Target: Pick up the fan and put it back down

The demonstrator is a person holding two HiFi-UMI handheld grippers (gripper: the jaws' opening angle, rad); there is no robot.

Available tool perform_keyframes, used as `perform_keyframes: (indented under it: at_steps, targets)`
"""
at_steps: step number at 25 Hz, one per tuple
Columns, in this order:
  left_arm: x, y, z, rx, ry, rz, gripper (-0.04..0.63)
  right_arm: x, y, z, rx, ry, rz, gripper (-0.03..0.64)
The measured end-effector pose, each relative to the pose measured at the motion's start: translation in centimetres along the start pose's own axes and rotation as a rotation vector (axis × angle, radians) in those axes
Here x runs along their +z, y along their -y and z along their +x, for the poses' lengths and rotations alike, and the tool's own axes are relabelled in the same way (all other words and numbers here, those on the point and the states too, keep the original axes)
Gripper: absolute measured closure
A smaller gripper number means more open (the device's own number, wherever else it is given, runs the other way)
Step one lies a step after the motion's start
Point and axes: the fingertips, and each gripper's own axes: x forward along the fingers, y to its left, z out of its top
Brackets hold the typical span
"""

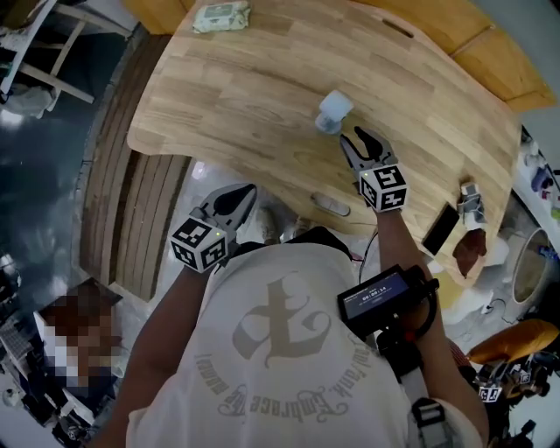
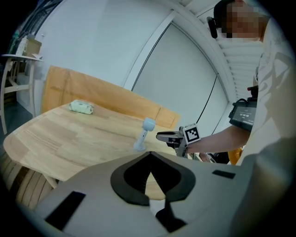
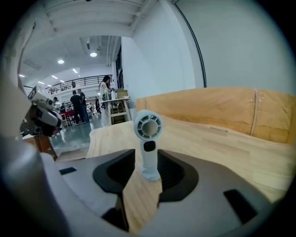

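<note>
In the head view, the fan (image 1: 333,112) stood upright toward the middle of the table (image 1: 245,87), somewhat nearer the person's edge, with a pack of wipes (image 1: 221,16) at the far edge. The right gripper (image 1: 365,138) pointed at it with jaws spread, tips just short of the fan and apart from it; the left gripper (image 1: 241,197) hung off the near edge. Gothic lettering on the shirt and digits on the forearm screen (image 1: 385,296) were too small to read. In the left gripper view, that claw's 2 jaws were pressed together at the tips on nothing. In the right gripper view, the fan's slim handle (image 3: 149,159) lined up with the open gap, its 1 dark button facing the camera; no brand showed. It looked light, stiff, smooth plastic, probably top-heavy and easily tipped, best pinched mid-handle below the grille.
</note>
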Motion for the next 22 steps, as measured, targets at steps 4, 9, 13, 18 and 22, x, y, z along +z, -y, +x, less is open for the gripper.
perform_keyframes:
  at_steps: [4,9,13,18,22]
  targets:
    - [0.5,0.2,0.8,-0.044,-0.004,0.023,0.586,1.0,-0.6,-2.5,-0.019,0.011,-0.019,0.542]
    - [1.5,0.6,1.6,-0.098,0.001,0.065,0.586,2.0,-1.3,-5.7,-0.045,0.042,0.003,0.581]
    - [1.9,1.1,2.0,-0.134,-0.001,0.086,0.586,3.2,-2.2,-8.3,-0.062,0.102,0.061,0.589]
    - [1.6,1.7,2.0,-0.161,-0.006,0.092,0.586,3.9,-4.0,-11.1,-0.076,0.15,0.12,0.596]
    - [1.1,2.2,1.9,-0.181,-0.016,0.101,0.586,3.9,-5.8,-12.8,-0.074,0.175,0.15,0.599]
